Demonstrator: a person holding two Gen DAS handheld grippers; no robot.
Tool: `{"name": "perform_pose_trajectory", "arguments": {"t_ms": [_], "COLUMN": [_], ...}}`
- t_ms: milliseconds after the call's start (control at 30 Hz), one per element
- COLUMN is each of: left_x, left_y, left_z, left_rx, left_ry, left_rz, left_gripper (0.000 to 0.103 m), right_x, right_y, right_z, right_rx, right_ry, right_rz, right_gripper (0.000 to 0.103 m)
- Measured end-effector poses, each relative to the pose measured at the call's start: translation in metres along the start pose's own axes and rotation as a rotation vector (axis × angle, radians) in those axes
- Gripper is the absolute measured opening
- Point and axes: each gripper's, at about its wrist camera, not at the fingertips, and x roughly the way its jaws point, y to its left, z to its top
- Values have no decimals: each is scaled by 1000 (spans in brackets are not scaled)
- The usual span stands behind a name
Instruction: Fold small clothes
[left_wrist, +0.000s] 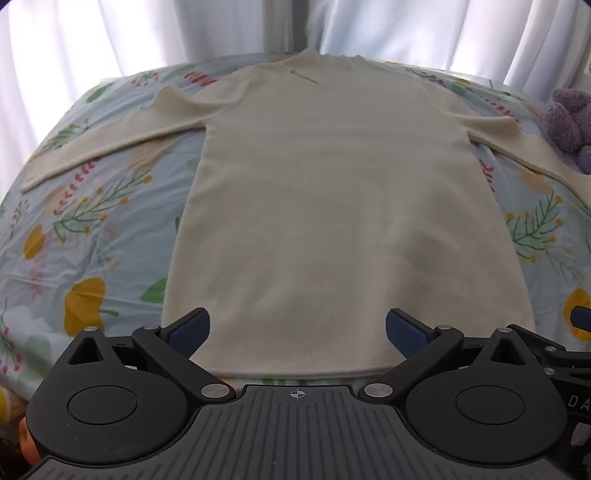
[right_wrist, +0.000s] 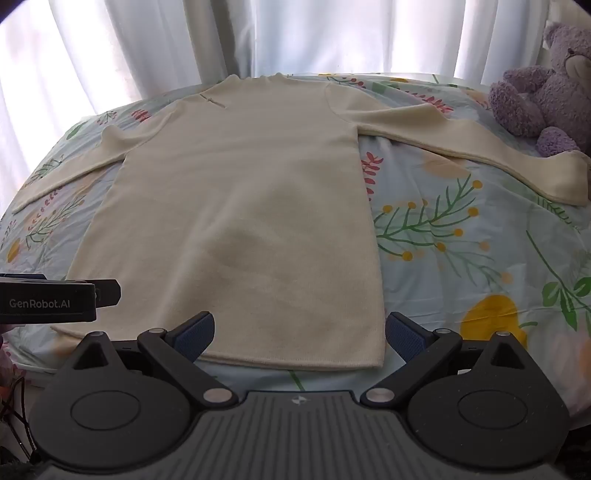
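Note:
A cream long-sleeved top lies flat on the floral bedsheet, hem nearest me, collar at the far end, both sleeves spread out sideways. It also shows in the right wrist view. My left gripper is open and empty, its blue pads either side of the hem's middle, just above it. My right gripper is open and empty over the hem's right corner. The left gripper's body shows at the left of the right wrist view.
The floral bedsheet covers the bed. A purple teddy bear sits at the far right, next to the right sleeve's cuff. White curtains hang behind the bed.

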Motion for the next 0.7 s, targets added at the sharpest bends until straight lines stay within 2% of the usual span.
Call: {"name": "perform_pose_trajectory", "arguments": {"t_ms": [200,233,700], "left_x": [0,-1,-1], "left_y": [-5,-3,-1], "left_z": [0,-2,-1], "left_rx": [6,-6,-7], "left_ry": [-3,5,5], "left_rz": [16,-8,-11], "left_gripper": [103,103,103], "right_x": [1,1,1], "right_y": [0,1,3], "right_z": [0,0,0], "right_rx": [5,3,-2], "right_ry": [6,6,-1], "right_rz": [-1,-3,-6], "right_gripper": [99,99,99]}}
